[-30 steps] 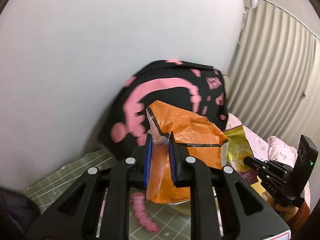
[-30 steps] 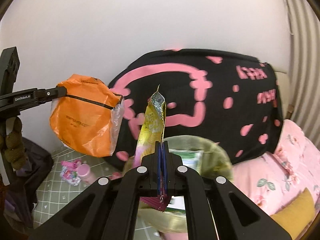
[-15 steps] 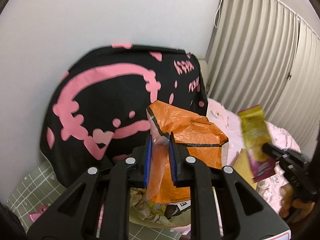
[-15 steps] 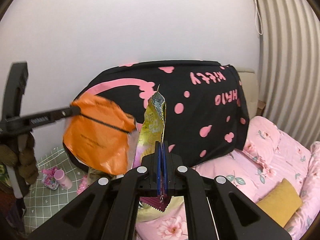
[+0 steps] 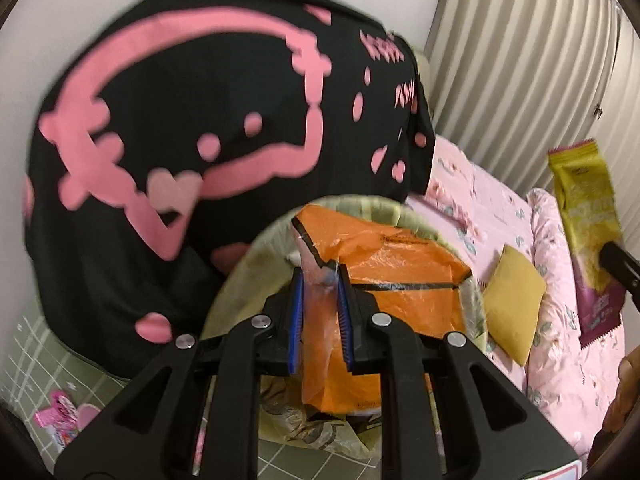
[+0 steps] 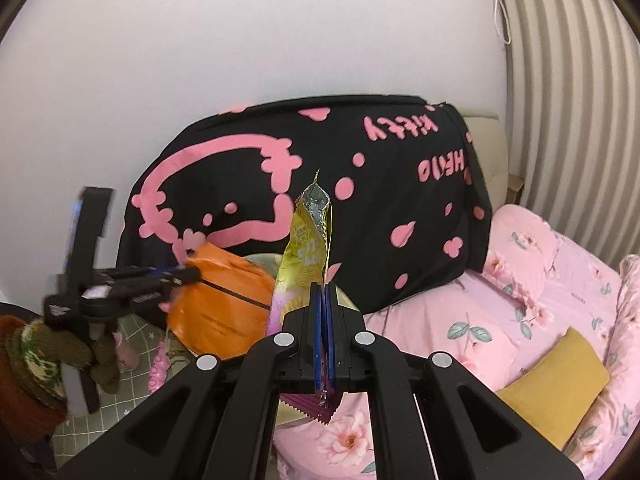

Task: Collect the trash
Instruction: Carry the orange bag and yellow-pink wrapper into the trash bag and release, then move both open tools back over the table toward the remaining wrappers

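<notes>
Orange plastic bag [image 5: 400,280], clamped in the left claw [image 5: 320,320], now hangs over the trash bin [image 5: 240,276]; right claw [image 6: 323,336] pinches a yellow snack wrapper [image 6: 308,240], next to drop.

You're in a home bedroom: a bed with pink floral bedding [image 6: 532,304], a mustard-yellow cushion [image 6: 556,380], a black-and-pink Hello Kitty blanket [image 6: 360,200] draped against the white wall [image 6: 240,60], and pleated curtains [image 5: 520,60].
</notes>
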